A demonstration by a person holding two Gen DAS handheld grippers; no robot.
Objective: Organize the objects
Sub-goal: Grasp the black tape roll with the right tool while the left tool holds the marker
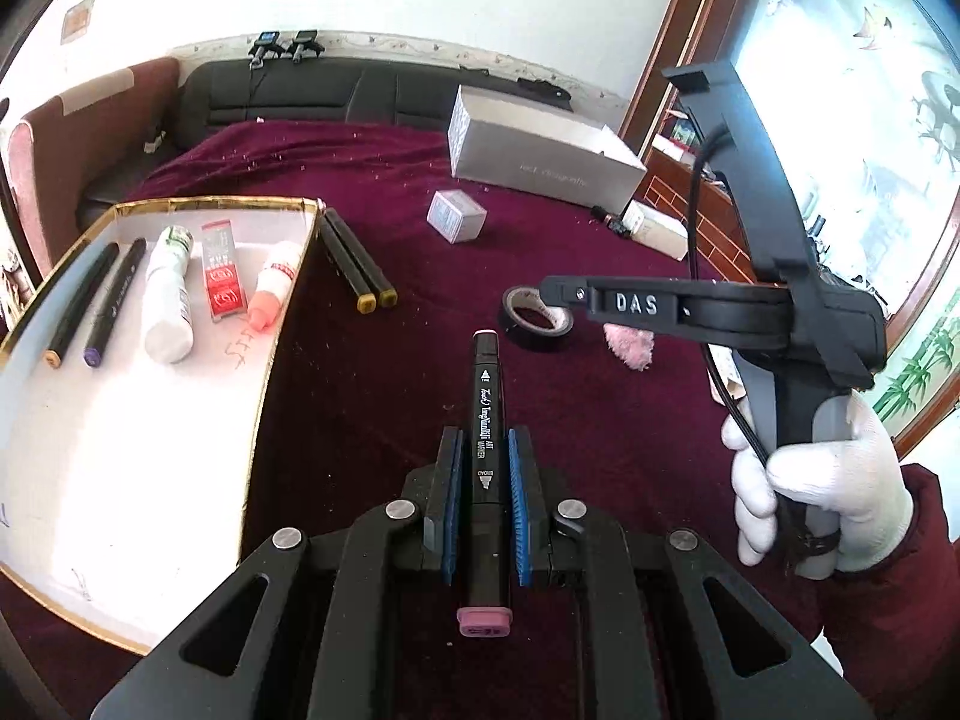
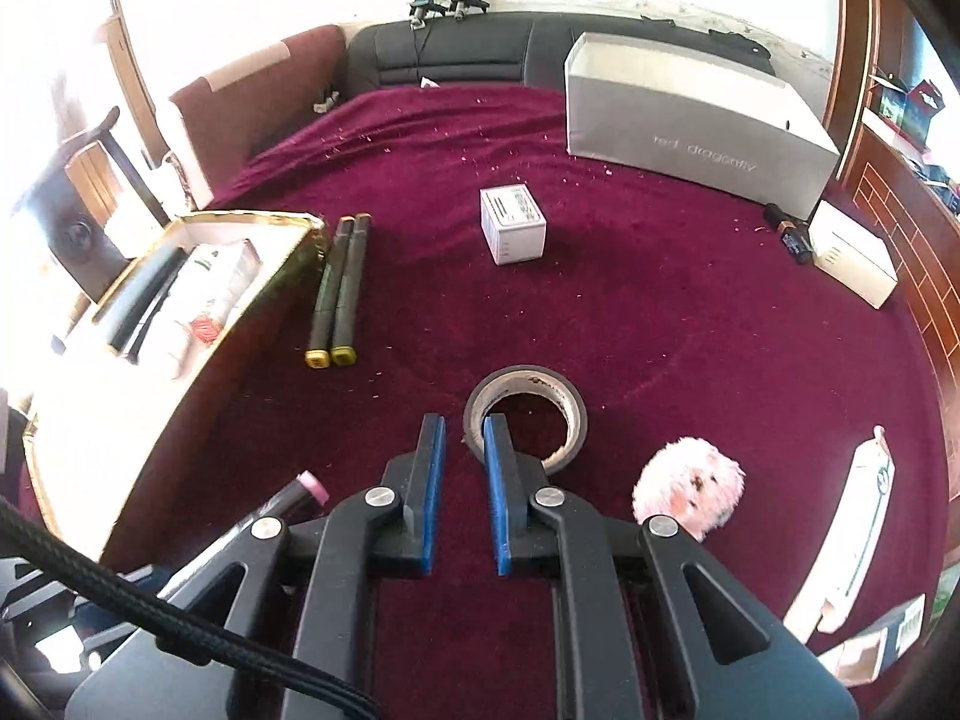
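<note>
My left gripper point(image 1: 485, 438) is shut on a black art marker with pink caps point(image 1: 487, 420), held above the red cloth right of the gold-rimmed white tray point(image 1: 180, 420). The tray holds two markers point(image 1: 96, 303), a white bottle point(image 1: 170, 294), a red pack point(image 1: 222, 279) and an orange-tipped bottle point(image 1: 271, 285). My right gripper point(image 2: 463, 429) is open; its right finger reaches into a roll of black tape point(image 2: 528, 414), the left one stands outside the rim. Two yellow-capped markers point(image 2: 339, 294) lie beside the tray point(image 2: 150, 360). The marker's pink tip point(image 2: 312, 485) shows at the right wrist view's lower left.
A pink fluffy ball point(image 2: 690, 492) lies right of the tape. A small white box point(image 2: 513, 225) sits mid-cloth, a long silver box point(image 2: 690, 114) at the back, a white carton point(image 2: 852, 261) and dark bottle point(image 2: 792, 234) at the right. A sofa runs behind.
</note>
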